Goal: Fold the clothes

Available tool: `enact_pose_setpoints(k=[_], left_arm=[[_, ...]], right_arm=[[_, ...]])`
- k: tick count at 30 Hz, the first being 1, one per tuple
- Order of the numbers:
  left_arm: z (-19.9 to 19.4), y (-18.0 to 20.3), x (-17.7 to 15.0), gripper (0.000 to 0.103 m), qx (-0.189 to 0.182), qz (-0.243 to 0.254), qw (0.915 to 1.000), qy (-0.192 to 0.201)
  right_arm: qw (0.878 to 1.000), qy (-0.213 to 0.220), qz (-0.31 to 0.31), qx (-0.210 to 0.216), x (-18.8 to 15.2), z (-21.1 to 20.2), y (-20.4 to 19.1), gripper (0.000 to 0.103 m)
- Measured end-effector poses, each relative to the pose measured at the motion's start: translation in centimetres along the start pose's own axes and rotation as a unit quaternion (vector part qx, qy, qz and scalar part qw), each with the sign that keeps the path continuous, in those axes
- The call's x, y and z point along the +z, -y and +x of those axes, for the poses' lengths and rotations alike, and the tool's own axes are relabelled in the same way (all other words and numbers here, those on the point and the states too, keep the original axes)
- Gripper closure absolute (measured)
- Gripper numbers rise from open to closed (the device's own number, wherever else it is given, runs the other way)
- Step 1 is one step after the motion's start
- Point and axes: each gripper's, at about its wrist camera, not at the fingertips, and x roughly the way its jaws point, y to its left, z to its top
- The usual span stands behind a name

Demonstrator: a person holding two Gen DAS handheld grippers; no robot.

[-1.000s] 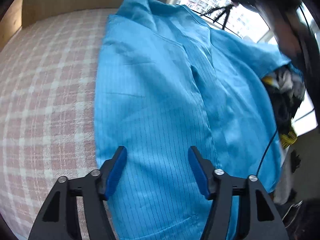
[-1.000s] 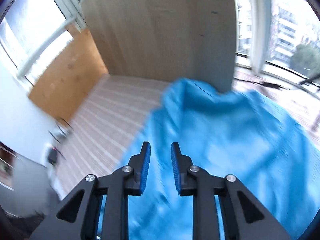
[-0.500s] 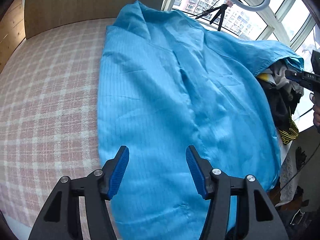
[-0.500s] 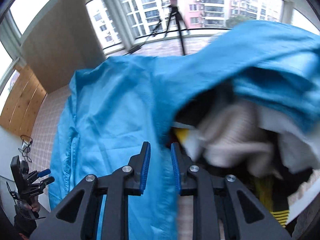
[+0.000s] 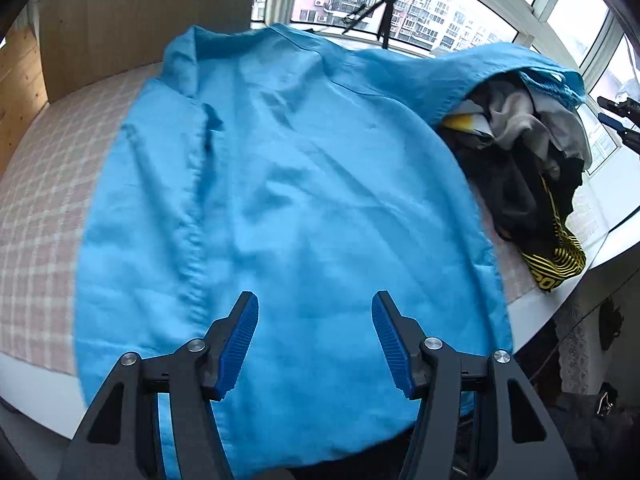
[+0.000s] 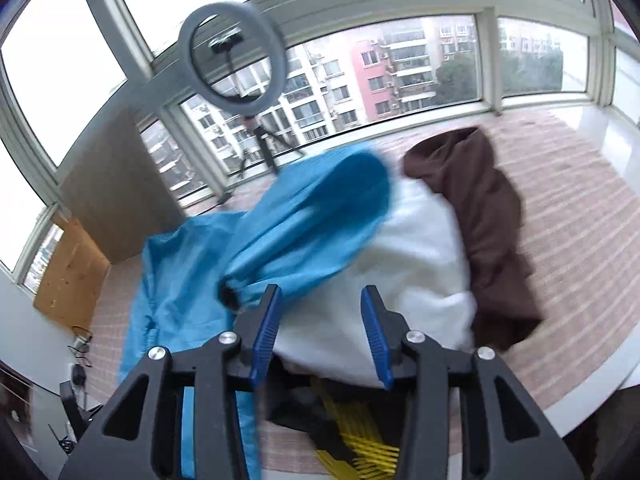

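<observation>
Your biggest thing here is the checked pink-and-white cover (image 5: 36,216), filling the left edge of the left wrist view and running across the right half of the right wrist view. There's no basket or bin in sight; the clothes lie straight on that cover.

Spread flat over it, taking up the whole centre of the left wrist view, is the blue shirt (image 5: 300,184), collar toward the top of the frame, hem hanging over the near edge. One sleeve (image 6: 316,224) is draped up over the heap of clothes (image 5: 528,148) at the right of that frame. In the right wrist view the sleeve lies on a white garment (image 6: 416,264), with a brown garment (image 6: 480,216) just beside it at centre right, and a black-and-yellow piece (image 6: 352,432) at the bottom centre.

Your left gripper (image 5: 315,346) hovers over the shirt's lower part, jaws apart, nothing between them. Your right gripper (image 6: 320,334) hangs above the heap; its jaws have just been opening and stand apart, with no cloth pinched, the sleeve's cuff just to the upper left of them.

Behind, windows wrap the top of both frames, a ring light (image 6: 232,64) on a tripod stands at upper left of the right wrist view, and a wooden panel (image 5: 120,20) sits at upper left of the left wrist view.
</observation>
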Motion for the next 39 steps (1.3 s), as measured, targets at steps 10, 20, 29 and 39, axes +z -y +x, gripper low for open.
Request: enact_pose_setpoints(k=[10, 20, 29, 39], left_arm=[[0.8, 6.2, 0.8, 0.047, 0.009, 0.001, 0.9998, -0.02], [-0.9, 3.9, -1.3, 0.047, 0.03, -0.026, 0.999, -0.021], [-3.5, 0.4, -4.5, 0.047, 0.041, -0.056, 0.9976, -0.003], [-5.7, -3.7, -9.0, 0.047, 0.056, -0.058, 0.9967, -0.009]], right_arm=[[0.99, -0.067, 0.021, 0.119, 4.6, 4.5, 3.4, 0.061], [0.996, 0.0, -0.088, -0.03, 8.2, 4.9, -0.1, 0.101], [0.942, 0.096, -0.305, 0.103, 9.5, -0.4, -23.1, 0.101], [0.839, -0.258, -0.459, 0.137, -11.9, 8.7, -32.0, 0.091]])
